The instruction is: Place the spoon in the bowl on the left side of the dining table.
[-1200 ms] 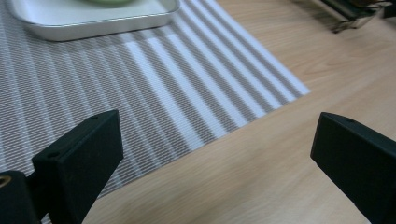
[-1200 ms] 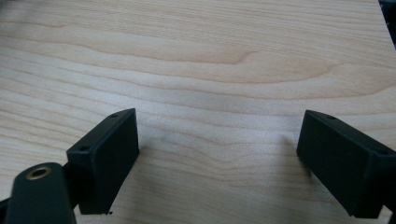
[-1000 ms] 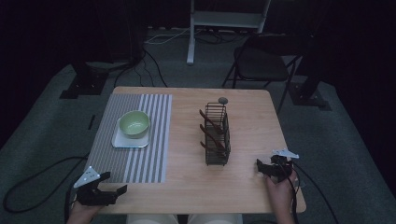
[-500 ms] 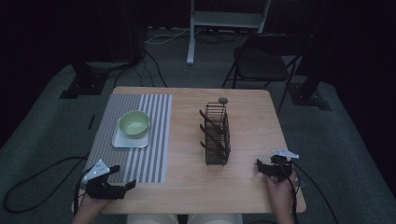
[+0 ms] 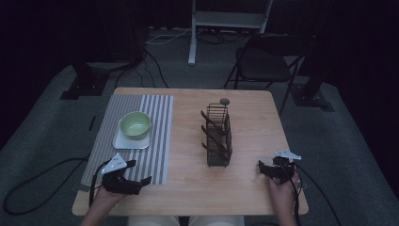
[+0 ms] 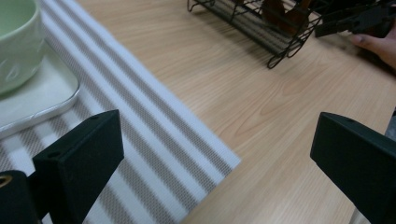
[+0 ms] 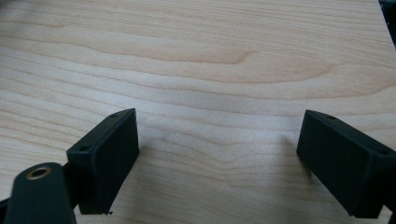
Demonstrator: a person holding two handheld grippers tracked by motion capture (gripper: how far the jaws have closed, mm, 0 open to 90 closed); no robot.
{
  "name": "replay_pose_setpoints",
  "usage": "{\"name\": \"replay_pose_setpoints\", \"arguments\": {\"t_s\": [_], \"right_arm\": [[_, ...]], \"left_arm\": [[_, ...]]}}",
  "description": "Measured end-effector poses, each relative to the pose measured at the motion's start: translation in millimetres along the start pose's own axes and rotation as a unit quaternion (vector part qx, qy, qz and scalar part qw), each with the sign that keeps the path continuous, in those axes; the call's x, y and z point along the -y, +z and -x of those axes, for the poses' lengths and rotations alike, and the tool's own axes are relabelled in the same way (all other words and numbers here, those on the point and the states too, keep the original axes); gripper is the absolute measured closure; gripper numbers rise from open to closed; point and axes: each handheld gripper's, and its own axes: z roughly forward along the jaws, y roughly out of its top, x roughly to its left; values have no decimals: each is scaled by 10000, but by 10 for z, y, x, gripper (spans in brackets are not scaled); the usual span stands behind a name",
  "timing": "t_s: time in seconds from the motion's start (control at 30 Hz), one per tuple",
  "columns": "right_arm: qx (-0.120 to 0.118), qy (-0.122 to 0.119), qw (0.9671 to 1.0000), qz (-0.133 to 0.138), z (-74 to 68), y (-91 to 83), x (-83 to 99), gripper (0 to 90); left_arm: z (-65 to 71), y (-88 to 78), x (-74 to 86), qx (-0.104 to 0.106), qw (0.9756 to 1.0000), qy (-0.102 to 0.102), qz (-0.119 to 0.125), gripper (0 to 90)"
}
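A pale green bowl [image 5: 135, 125] sits on a white square plate [image 5: 123, 142] on a grey striped mat [image 5: 157, 127] at the table's left. A black wire rack [image 5: 218, 136] holding brown pieces stands in the middle. My left gripper [image 5: 139, 172] hovers open over the mat's near right corner, empty. In the left gripper view its gripper [image 6: 215, 154] points across the mat [image 6: 154, 135] toward the rack [image 6: 261, 28], with the bowl [image 6: 14, 42] at the left. My right gripper [image 5: 262, 170] rests open near the front right edge, over bare wood [image 7: 219, 70].
A small grey object [image 5: 225, 100] lies behind the rack. The wooden table [image 5: 244, 188] has bare wood between the two grippers. A folding chair [image 5: 263, 66] and stand legs [image 5: 193, 42] are beyond the far edge. Cables [image 5: 42, 174] trail on the floor.
My left gripper has moved forward and to the right, from the table's front left corner onto the mat's near edge. The right gripper has stayed in place.
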Motion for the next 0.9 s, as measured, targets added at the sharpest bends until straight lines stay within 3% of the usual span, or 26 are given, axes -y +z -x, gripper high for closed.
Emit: {"name": "replay_pose_setpoints", "arguments": {"t_s": [0.4,0.47,0.57,0.87,0.9], "right_arm": [[-1,1,10000,1,1,0,0,121],[-2,3,10000,0,0,0,0,121],[-1,-2,10000,-1,1,0,0,121],[-2,-4,10000,4,2,1,0,121],[-2,-4,10000,2,2,1,0,121]], "left_arm": [[166,164,-380,298,9990,295,131,26],[166,164,-380,298,9990,295,131,26],[242,207,-523,352,9980,498,193,47],[336,280,-719,500,9963,631,296,47],[395,327,-811,553,9954,700,346,48]]}}
